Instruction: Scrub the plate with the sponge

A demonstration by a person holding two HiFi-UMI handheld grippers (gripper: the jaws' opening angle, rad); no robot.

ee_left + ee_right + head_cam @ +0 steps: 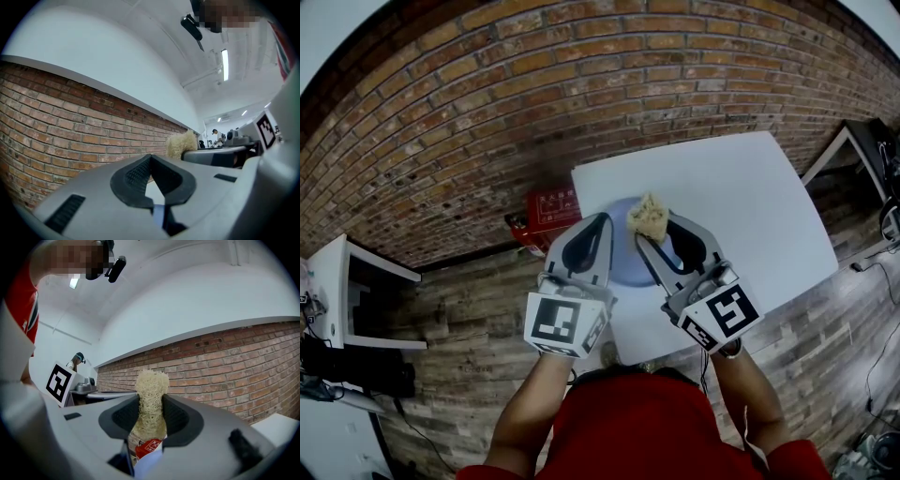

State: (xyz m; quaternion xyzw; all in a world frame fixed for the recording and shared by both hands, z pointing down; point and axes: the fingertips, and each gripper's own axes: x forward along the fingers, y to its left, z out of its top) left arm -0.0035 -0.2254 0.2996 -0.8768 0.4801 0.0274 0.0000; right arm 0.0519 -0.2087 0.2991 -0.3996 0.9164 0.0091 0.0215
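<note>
A pale blue plate [624, 255] lies near the front left corner of the white table [741, 197], partly hidden under both grippers. My right gripper [650, 231] [150, 412] is shut on a tan fibrous sponge [649, 217] [151, 397], which sticks up past its fingertips above the plate. The left gripper [606, 219] [150, 158] hovers beside it over the plate's left side, jaws closed together with nothing between them. In the left gripper view the sponge [181, 144] shows just to the right.
A red box [551, 208] sits on the wooden floor by the table's left edge, against the brick wall [487, 112]. White furniture [356, 300] stands at the left. A dark desk [867, 141] and cables are at the right.
</note>
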